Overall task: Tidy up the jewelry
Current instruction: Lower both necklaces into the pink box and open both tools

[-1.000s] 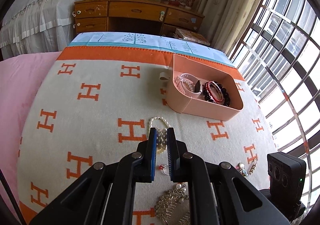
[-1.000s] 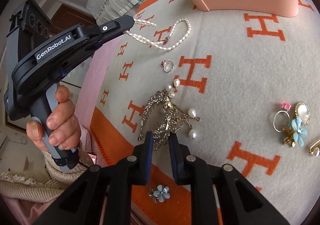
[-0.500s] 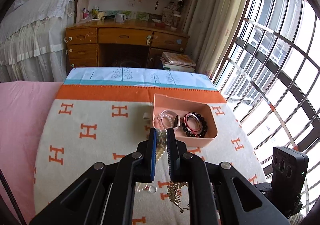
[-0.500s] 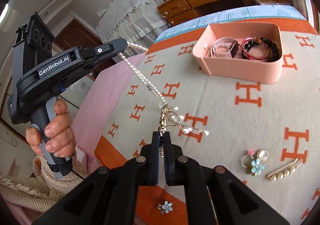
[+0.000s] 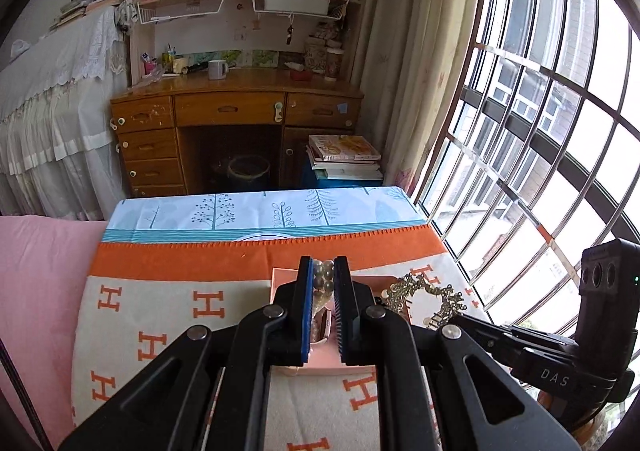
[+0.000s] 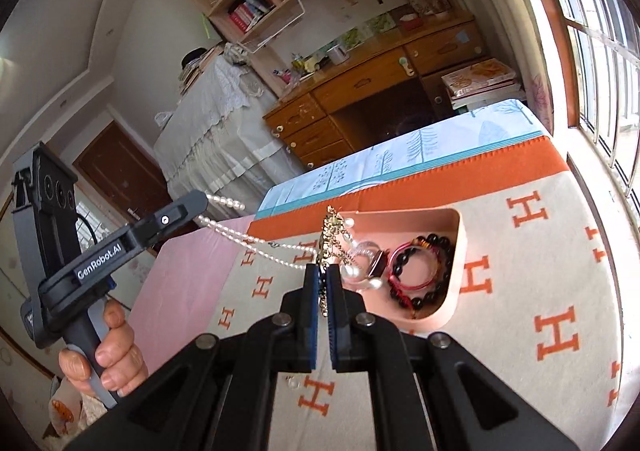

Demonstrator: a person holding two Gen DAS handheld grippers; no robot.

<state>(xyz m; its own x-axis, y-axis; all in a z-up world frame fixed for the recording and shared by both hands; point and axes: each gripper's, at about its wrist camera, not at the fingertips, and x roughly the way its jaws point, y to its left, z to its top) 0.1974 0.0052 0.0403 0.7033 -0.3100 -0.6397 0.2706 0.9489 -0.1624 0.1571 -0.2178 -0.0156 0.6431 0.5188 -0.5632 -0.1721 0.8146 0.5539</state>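
My left hand-held gripper is pinching a pearl necklace: in its own view the beads sit clamped between the blue pads at the tips, and in the right wrist view the strand runs from those tips in a sagging line through the air toward my right hand-held gripper. A hand wraps the left tool's grey handle at the lower left of that view. The right hand-held gripper's jaws have just been closing and now stand pressed together on a gold filigree hair ornament, which rises from between the pads, with pearl drops hanging beside it; the necklace seems caught on it, though I cannot tell exactly where they join. In the left wrist view the same ornament hangs at the right, off the tip of the other tool. Beyond and below both tools lies the pink tray, holding a dark beaded bracelet, a red cord loop and a pale watch. The tray rests on a cream blanket with orange H marks and an orange border, spread over the bed. Farther out stand a wooden desk with drawers, bookshelves above it, and a barred window to the right.
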